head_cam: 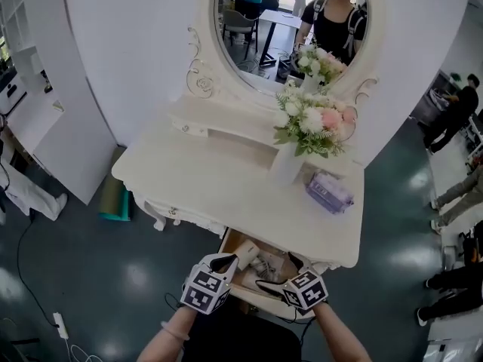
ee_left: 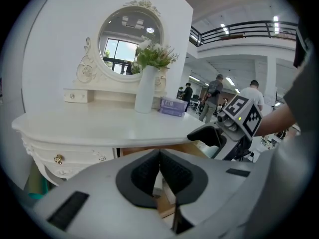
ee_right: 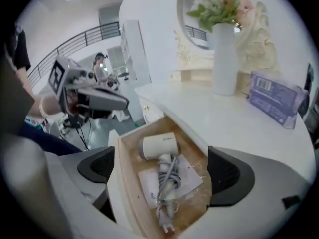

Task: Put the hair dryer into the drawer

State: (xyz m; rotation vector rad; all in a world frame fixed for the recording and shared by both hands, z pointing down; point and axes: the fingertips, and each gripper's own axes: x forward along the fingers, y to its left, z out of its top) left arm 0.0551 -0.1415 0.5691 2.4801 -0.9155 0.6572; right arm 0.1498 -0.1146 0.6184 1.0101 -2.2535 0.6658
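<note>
Right gripper (ee_right: 162, 172): fingers (ee_right: 227, 173) are spread wide, with nothing gripped. Below them the hair dryer (ee_right: 159, 148) is found lying flat on a paper sheet (ee_right: 192, 176) in the open drawer (ee_right: 127, 193). Its long axis runs front to back, with the head toward the bench (head_cam: 226, 179) and the handle, wound cord and plug toward the drawer front. Left gripper (ee_left: 160, 156): fingers (ee_left: 144, 176) are closed together and empty. Both grippers are held over the drawer, angled forward and down.

Staged bedroom corner inside a big open-plan hall.
A cream carved dressing table (head_cam: 226, 179) with an oval mirror (head_cam: 287, 44) backs onto a freestanding white partition (head_cam: 128, 51) at twelve o'clock. Bystanders (head_cam: 453, 115) stand on the glossy dark floor (head_cam: 98, 277) at three o'clock, and a black-railed mezzanine (ee_left: 239, 30) runs overhead.
</note>
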